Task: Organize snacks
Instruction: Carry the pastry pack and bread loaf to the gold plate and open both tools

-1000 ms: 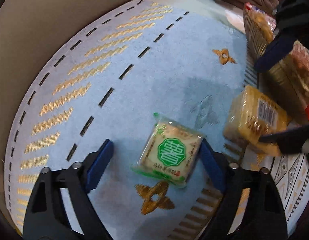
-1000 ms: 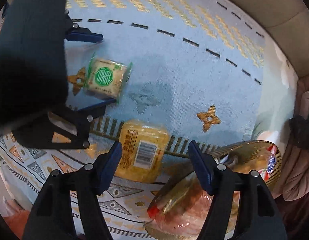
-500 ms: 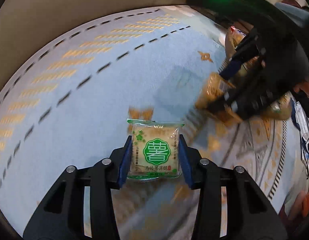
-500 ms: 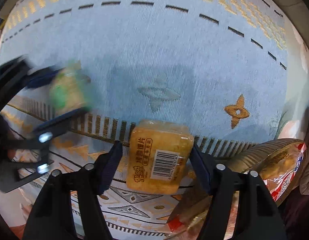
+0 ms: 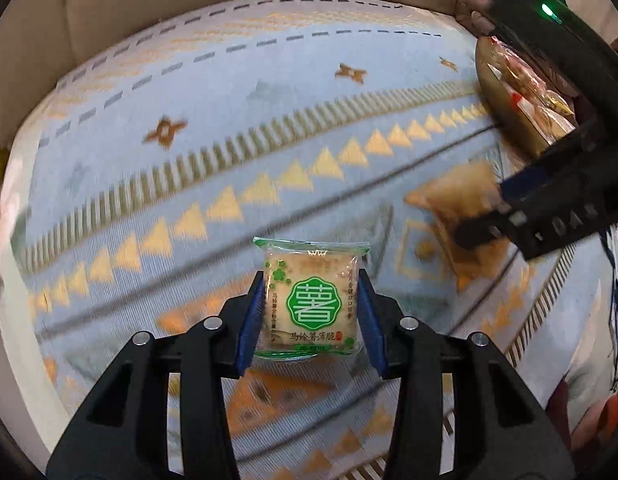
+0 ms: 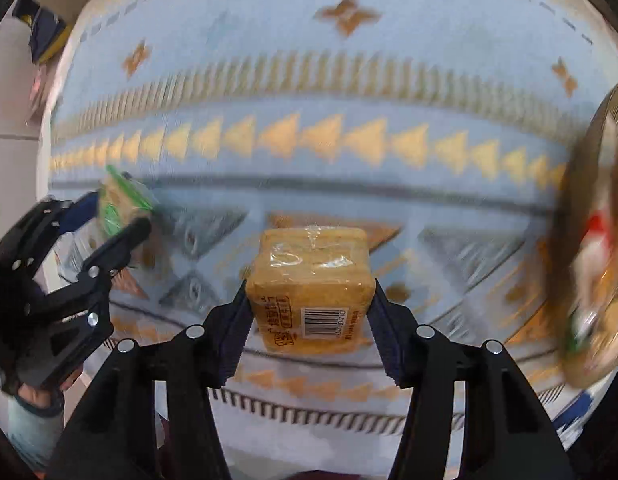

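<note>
the flat clear-wrapped cracker packet [image 5: 311,307] has a green scalloped badge with a white character, green trim, pale beige inside. the chunky golden-orange wrapped snack block [image 6: 311,286] has a white barcode label with black bars. the woven cloth [image 5: 213,92] underneath is light blue with yellow-orange triangle rows, olive dashes, brownish star shapes. gripper fingers [image 5: 251,316] are black with blue pads.
</note>
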A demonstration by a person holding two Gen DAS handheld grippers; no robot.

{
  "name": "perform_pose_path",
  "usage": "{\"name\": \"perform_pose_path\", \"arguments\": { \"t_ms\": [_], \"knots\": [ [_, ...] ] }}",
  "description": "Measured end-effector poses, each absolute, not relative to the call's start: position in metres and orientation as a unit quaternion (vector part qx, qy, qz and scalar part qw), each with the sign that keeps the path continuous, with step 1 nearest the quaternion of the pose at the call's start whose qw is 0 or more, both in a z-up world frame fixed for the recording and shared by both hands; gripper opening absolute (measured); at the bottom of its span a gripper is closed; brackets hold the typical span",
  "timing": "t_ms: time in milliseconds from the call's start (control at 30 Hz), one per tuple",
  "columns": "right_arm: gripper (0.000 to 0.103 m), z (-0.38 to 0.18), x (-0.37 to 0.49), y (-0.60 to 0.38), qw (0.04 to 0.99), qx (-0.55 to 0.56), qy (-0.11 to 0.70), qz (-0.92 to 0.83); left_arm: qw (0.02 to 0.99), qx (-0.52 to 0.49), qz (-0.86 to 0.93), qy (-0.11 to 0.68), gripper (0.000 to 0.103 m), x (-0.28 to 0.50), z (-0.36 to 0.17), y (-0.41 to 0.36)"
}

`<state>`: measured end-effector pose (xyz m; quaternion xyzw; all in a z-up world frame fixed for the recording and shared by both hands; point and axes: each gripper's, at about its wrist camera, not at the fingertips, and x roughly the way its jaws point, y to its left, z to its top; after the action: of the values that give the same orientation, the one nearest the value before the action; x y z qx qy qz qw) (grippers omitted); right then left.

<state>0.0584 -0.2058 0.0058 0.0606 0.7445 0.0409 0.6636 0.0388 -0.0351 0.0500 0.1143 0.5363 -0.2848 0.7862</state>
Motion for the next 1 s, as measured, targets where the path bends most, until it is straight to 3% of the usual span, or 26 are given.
{"name": "perform_pose_path", "arguments": {
  "t_ms": [100,167,233,267,567,600,633,667,700,767,1000],
  "knots": [
    [0.057,0.004,0.047,-0.192,0.671,0.069,0.738,0.025,0.788,0.065,-0.275,0.546,0.044,0.033,0.040,-0.021],
    [0.066,0.007,0.036,-0.192,0.686,0.121,0.717,0.017,0.784,0.029,-0.284,0.552,0.051,0.028,0.035,-0.014],
    [0.076,0.011,0.021,-0.197,0.701,0.157,0.696,0.011,0.782,0.003,-0.307,0.542,0.073,0.022,0.032,-0.009],
    [0.077,0.011,0.011,-0.197,0.706,0.166,0.688,0.007,0.781,0.005,-0.310,0.542,0.074,0.021,0.029,-0.009],
    [0.080,0.018,-0.003,-0.189,0.742,0.160,0.650,-0.026,0.786,0.058,-0.285,0.545,0.073,0.017,0.025,-0.028],
    [0.082,0.016,0.013,-0.178,0.743,0.148,0.652,-0.029,0.789,0.072,-0.275,0.544,0.072,0.015,0.024,-0.033],
    [0.082,0.012,0.017,-0.171,0.740,0.134,0.658,-0.032,0.794,0.088,-0.263,0.541,0.062,0.013,0.024,-0.038],
    [0.081,0.005,0.022,-0.164,0.736,0.121,0.665,-0.036,0.799,0.100,-0.254,0.536,0.054,0.013,0.024,-0.040],
    [0.073,0.000,0.025,-0.161,0.733,0.120,0.669,-0.036,0.804,0.115,-0.242,0.530,0.044,0.012,0.024,-0.040],
    [0.058,-0.007,0.025,-0.161,0.728,0.117,0.674,-0.044,0.805,0.103,-0.242,0.532,0.044,0.016,0.025,-0.038],
    [0.055,0.011,0.010,-0.186,0.746,0.180,0.640,-0.040,0.817,0.065,-0.287,0.496,0.044,0.030,0.069,-0.059]
  ]
}}
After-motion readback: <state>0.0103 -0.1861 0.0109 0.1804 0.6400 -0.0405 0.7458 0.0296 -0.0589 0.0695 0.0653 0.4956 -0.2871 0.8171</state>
